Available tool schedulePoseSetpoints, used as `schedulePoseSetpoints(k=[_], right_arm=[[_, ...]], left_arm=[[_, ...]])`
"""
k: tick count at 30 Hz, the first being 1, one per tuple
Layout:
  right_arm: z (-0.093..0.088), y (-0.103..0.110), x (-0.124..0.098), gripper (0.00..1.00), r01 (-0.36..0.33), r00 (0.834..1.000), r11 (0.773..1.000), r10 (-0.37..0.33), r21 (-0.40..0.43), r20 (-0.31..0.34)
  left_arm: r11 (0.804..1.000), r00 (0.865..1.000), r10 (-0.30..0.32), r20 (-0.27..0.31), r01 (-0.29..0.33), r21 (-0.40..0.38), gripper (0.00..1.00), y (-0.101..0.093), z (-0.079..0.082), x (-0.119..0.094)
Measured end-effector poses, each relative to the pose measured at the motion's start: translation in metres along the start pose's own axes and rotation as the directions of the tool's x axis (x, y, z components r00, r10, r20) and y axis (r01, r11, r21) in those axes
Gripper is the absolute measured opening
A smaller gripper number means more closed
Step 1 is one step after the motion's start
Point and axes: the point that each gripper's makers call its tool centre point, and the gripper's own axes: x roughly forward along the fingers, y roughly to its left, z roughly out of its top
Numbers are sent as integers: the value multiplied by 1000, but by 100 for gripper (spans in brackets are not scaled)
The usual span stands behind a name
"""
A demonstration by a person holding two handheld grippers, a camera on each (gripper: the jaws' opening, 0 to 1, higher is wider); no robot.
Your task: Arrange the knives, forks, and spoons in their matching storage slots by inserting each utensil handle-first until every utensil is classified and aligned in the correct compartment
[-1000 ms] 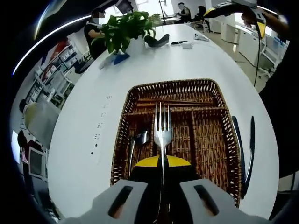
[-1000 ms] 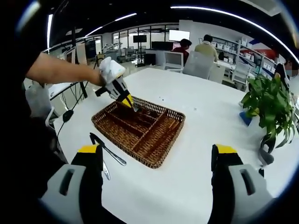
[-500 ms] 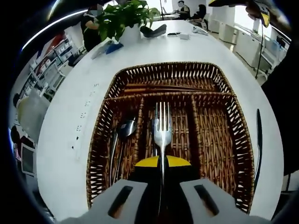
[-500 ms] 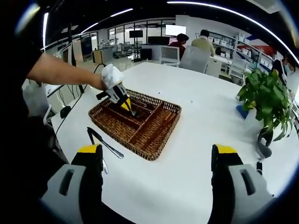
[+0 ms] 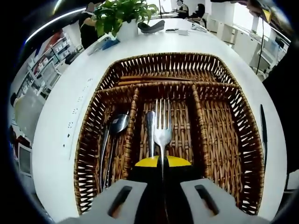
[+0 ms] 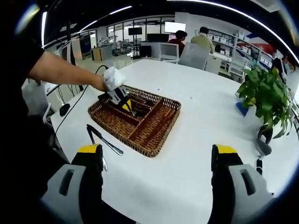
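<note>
Pinching a fork (image 5: 162, 132) over the wicker tray's (image 5: 219, 74) middle slot, the left gripper (image 5: 162, 173) has spoons (image 5: 113, 133) already stowed left, while two knives (image 6: 103, 143) lie on the table (image 6: 196, 121) nearby and the right gripper (image 6: 156, 161) hangs spread, empty.

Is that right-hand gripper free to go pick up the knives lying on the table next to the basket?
Probably yes. The right gripper is open and empty, and the knives lie bare on the white table beside the basket, with nothing over them.
</note>
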Motion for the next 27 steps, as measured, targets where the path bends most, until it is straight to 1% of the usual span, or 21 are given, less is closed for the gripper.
schedulePoseSetpoints(k=[1, 2, 3, 5, 6, 7, 8, 10, 12, 15, 17, 18, 19, 20, 21, 22, 23, 24, 25, 27], right_arm=[[1, 0, 0, 100, 0, 1000, 1000, 0, -1, -1], [2, 0, 0, 100, -1, 1000, 1000, 1, -1, 2], [2, 0, 1, 100, -2, 1000, 1000, 2, 0, 3], [4, 0, 1, 100, -3, 1000, 1000, 3, -5, 1], [5, 1, 2, 100, -5, 1000, 1000, 5, -10, 1], [7, 2, 3, 100, -8, 1000, 1000, 8, -11, 5], [8, 2, 4, 100, -11, 1000, 1000, 11, -12, 6], [13, 4, 6, 100, -17, 1000, 1000, 17, -20, 11], [19, 5, 8, 100, -25, 999, 999, 25, -25, 20], [29, 7, 10, 100, -28, 999, 999, 29, -33, 41], [33, 10, 12, 100, -35, 998, 999, 37, -36, 53], [34, 11, 13, 100, -39, 998, 998, 41, -40, 55], [35, 12, 14, 100, -42, 998, 998, 44, -46, 55], [35, 13, 15, 100, -42, 998, 998, 45, -52, 53], [37, 13, 15, 100, -46, 997, 997, 49, -59, 57], [39, 14, 15, 100, -50, 997, 997, 53, -60, 61], [42, 15, 16, 100, -54, 996, 997, 59, -61, 69], [45, 16, 16, 100, -57, 995, 996, 61, -65, 73], [49, 17, 17, 100, -59, 995, 996, 65, -73, 81], [53, 19, 18, 100, -64, 993, 995, 71, -77, 90]], left_arm=[[1000, 1000, -5, 25, 4, 4, 2, -1, 4, 1], [1000, 999, 0, 33, 0, 2, 2, -2, 6, 2], [999, 999, 18, 29, -19, 34, 2, 0, 6, 3], [1000, 1000, -3, 23, 2, 28, 3, -5, 7, 4], [998, 1000, 21, 22, -22, 59, 3, -2, 8, 3], [996, 999, 44, 7, -44, 78, 6, 0, 8, 1], [996, 999, 42, 13, -43, 81, 8, -1, 10, -1], [999, 999, 26, 37, -27, 33, 11, -2, 15, -8], [997, 997, 63, 46, -66, 51, 14, 4, 18, -18], [996, 993, 90, 72, -91, 15, 23, 7, 19, -30], [992, 987, 128, 102, -127, -12, 30, 10, 21, -43], [990, 983, 141, 115, -136, -46, 32, 10, 21, -49], [987, 982, 133, 133, -119, -109, 33, 6, 22, -56], [983, 978, 132, 159, -109, -144, 34, 4, 25, -62], [978, 964, 174, 199, -146, -149, 37, 6, 29, -74], [974, 958, 199, 207, -170, -146, 43, 9, 30, -79], [966, 946, 237, 219, -206, -158, 48, 12, 30, -87], [953, 931, 273, 243, -227, -202, 54, 11, 30, -99], [941, 913, 303, 272, -242, -235, 61, 10, 32, -112], [920, 884, 362, 297, -286, -268, 72, 9, 32, -131]])
